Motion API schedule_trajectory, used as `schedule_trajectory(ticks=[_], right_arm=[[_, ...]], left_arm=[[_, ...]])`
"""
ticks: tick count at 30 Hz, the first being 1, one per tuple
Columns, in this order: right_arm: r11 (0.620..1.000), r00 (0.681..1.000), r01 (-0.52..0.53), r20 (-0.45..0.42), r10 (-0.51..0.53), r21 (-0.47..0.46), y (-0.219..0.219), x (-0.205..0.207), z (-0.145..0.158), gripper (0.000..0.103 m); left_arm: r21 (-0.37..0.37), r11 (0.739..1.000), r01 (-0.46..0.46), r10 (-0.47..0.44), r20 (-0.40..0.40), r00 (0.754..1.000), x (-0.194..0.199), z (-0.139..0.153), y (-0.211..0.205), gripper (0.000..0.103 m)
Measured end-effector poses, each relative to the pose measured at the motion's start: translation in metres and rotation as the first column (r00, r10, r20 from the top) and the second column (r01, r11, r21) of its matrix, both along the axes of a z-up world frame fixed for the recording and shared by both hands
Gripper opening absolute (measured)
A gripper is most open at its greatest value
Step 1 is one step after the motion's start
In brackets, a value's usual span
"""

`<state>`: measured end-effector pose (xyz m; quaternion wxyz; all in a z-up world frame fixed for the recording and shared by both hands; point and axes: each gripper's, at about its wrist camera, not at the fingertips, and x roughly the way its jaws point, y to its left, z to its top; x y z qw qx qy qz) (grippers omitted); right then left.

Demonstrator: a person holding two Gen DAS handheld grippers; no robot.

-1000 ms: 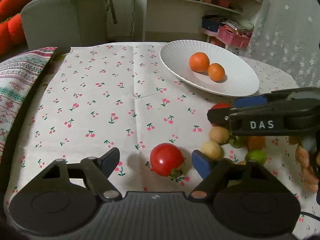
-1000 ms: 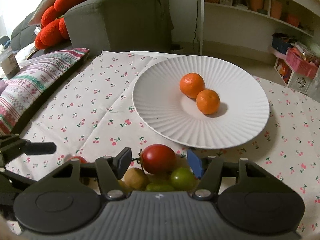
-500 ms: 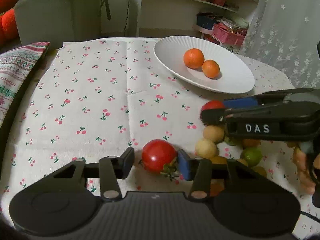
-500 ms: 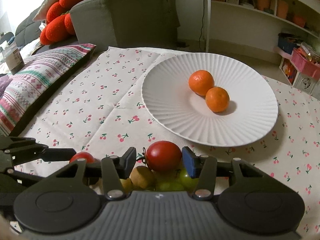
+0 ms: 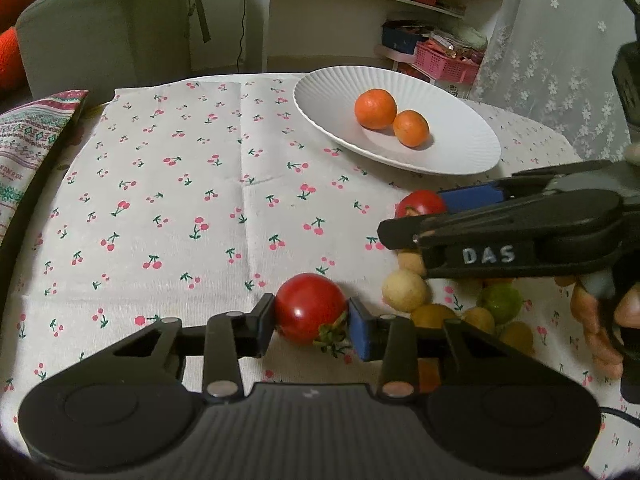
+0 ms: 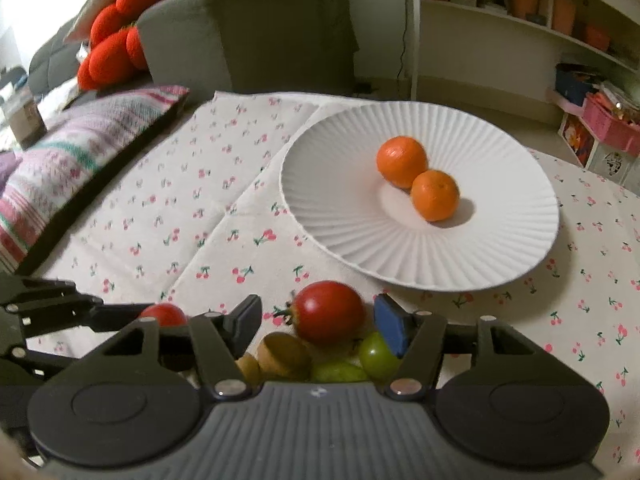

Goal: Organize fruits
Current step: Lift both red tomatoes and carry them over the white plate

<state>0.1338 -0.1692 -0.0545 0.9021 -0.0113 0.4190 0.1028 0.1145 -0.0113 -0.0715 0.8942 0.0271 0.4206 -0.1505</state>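
Observation:
My left gripper [image 5: 311, 322] is shut on a red tomato [image 5: 310, 307] low over the cherry-print cloth. My right gripper [image 6: 318, 322] is open around a second red tomato [image 6: 328, 317], with gaps on both sides; it also shows in the left wrist view [image 5: 420, 205]. That tomato sits on top of a pile of small fruits [image 6: 320, 360], yellow, tan and green. A white ribbed plate [image 6: 360, 248] behind holds two oranges [image 6: 401, 161] [image 6: 435, 195]. The left gripper's tomato shows at the lower left of the right wrist view [image 6: 163, 315].
The fruit pile [image 5: 452, 304] lies right of my left gripper. A striped cushion [image 6: 68, 168] lies along the table's left edge. A grey sofa [image 6: 248, 32], white shelves [image 6: 520, 20] and a pink basket [image 5: 444, 62] stand beyond the table.
My left gripper has closed from wide open onto the red tomato. My right gripper has narrowed around the other tomato and shifted left, so the plate now sits further right.

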Motion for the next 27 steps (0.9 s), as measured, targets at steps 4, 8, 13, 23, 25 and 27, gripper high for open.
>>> schedule_trajectory(ticks=[4,8,13,23,25,27], right_arm=[[0.999,1.0,-0.017,-0.003,0.017,-0.029,0.003,-0.001,0.0,0.046],[1.0,1.0,-0.023,-0.005,0.023,-0.011,-0.002,-0.005,0.003,0.045],[0.999,1.0,-0.027,-0.009,0.027,0.025,-0.008,-0.008,0.009,0.045],[0.992,0.997,-0.037,0.075,0.028,0.125,-0.027,-0.015,0.041,0.045],[0.99,0.996,-0.028,0.091,0.015,0.141,-0.033,-0.014,0.046,0.045],[0.99,0.995,-0.006,0.102,-0.008,0.142,-0.039,-0.012,0.049,0.045]], left_arm=[[0.0,1.0,0.0,0.0,-0.003,1.0,0.001,0.0,0.0,0.021],[-0.004,1.0,0.001,-0.001,-0.009,1.0,0.0,0.002,0.001,0.021],[-0.018,1.0,-0.003,0.003,0.0,1.0,0.001,0.008,0.004,0.02],[-0.049,0.998,-0.036,0.038,0.031,0.999,0.008,0.024,0.011,0.02],[-0.067,0.997,-0.04,0.043,0.046,0.998,0.01,0.029,0.012,0.02],[-0.068,0.997,-0.043,0.048,0.076,0.996,0.012,0.034,0.01,0.02]])
